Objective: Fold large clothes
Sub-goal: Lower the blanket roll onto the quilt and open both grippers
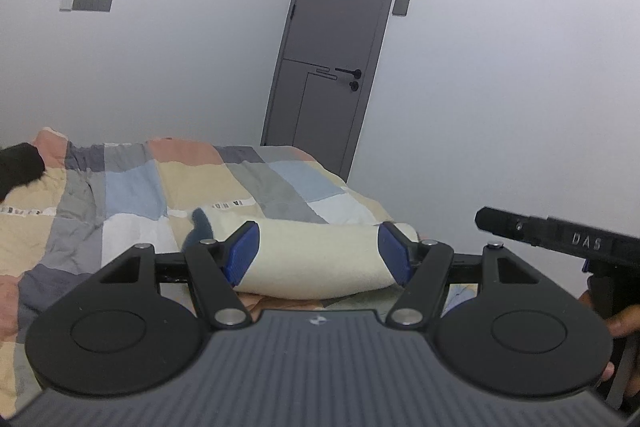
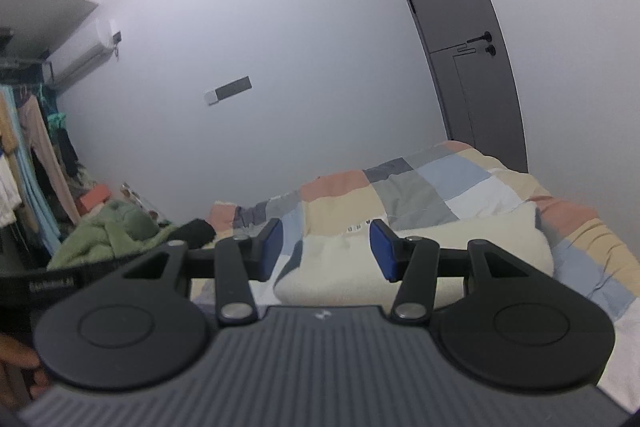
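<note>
Cream folded garment (image 1: 316, 263) is lying on the patchwork bed (image 1: 132, 187); in the left wrist view, the left gripper (image 1: 318, 253) is hovering w/ jaws wide, gripping nothing. Right wrist view: right gripper (image 2: 326, 251) is hanging over the same garment (image 2: 460, 243), jaws partly apart, empty; grey door (image 2: 460, 27) behind.

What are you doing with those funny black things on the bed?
A person is folding big clothes using handheld tongs, one pair in each hand. The left tongs and the right tongs are both open and empty, held up above the bed. A fluffy cream garment lies folded into a thick bundle on the patchwork quilt of peach, blue, grey and beige squares. Nothing is gripping it right now.
</note>
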